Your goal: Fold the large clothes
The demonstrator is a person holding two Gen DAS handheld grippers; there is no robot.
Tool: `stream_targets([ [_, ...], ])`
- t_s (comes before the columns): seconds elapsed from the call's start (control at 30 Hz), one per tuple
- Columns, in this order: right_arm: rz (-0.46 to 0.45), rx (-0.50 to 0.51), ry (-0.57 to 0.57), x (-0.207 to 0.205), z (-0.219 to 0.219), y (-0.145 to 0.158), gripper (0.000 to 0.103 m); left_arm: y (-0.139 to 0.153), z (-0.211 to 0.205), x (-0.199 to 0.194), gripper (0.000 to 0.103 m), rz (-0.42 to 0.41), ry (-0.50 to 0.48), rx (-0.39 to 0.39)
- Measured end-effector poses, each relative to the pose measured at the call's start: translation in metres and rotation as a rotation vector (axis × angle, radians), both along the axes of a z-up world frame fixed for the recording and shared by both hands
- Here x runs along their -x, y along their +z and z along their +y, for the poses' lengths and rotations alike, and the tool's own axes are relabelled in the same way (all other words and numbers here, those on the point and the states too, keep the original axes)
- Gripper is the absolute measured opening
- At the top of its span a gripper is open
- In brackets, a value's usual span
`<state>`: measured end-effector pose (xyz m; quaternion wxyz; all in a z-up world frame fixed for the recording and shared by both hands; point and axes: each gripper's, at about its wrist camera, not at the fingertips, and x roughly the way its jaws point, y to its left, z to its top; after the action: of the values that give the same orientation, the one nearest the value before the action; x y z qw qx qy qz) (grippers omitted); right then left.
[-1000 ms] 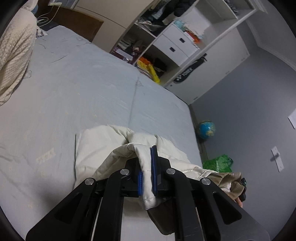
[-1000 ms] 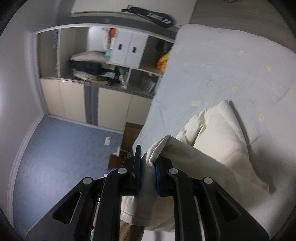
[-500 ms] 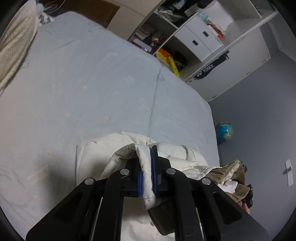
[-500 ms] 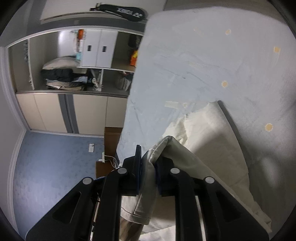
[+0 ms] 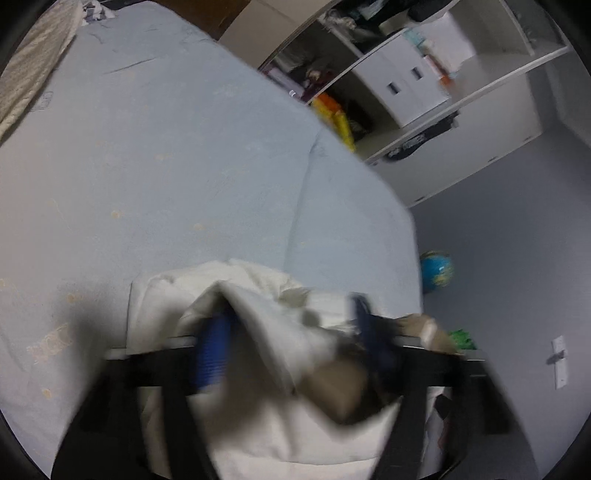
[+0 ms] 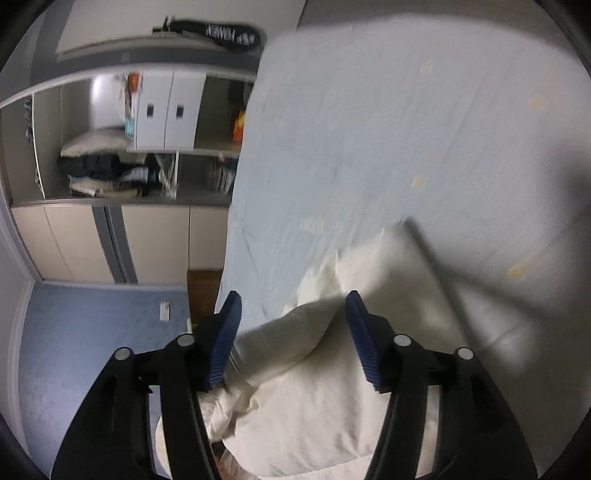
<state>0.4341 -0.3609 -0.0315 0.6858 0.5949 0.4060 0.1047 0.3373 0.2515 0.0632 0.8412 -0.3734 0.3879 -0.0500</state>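
A cream-white garment (image 5: 258,317) lies bunched and partly folded on the pale blue bed sheet (image 5: 166,166). My left gripper (image 5: 291,343) is open, its blue pads spread wide with loose cloth lying between them; this view is motion-blurred. In the right wrist view the same garment (image 6: 369,314) lies on the sheet (image 6: 388,129). My right gripper (image 6: 293,339) is open just above the garment's raised fold, holding nothing.
An open wardrobe (image 5: 388,74) with white drawers and clothes stands beyond the bed's far edge. A globe (image 5: 437,269) sits on the floor by the grey wall. A knitted cream blanket (image 5: 29,74) lies at the bed's left. A racket bag (image 6: 218,33) is near the wardrobe.
Both grippers were shut on the garment's edge and have now opened wide, letting the cloth drop onto the folded pile. The left view is blurred from motion.
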Motion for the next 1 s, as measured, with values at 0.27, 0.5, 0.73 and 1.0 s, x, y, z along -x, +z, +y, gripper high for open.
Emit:
stream_targets([
  [0.27, -0.136, 0.2, 0.096, 0.012, 0.011, 0.055, 0.058, 0.058, -0.023, 0.026, 0.096, -0.105, -0.016, -0.154],
  [0.5, -0.292, 0.648, 0.461, 0.018, 0.135, 0.105, 0.058, 0.04, -0.124, 0.021, 0.096, -0.058, -0.206, -0.308],
  [0.73, -0.422, 0.899, 0.561, 0.036, 0.222, 0.121, 0.064, 0.012, -0.181, 0.004, 0.096, -0.02, -0.231, -0.434],
  [1.0, -0.369, 1.039, 0.56, 0.017, 0.262, 0.069, 0.066, -0.045, -0.193, -0.017, 0.096, 0.084, -0.231, -0.547],
])
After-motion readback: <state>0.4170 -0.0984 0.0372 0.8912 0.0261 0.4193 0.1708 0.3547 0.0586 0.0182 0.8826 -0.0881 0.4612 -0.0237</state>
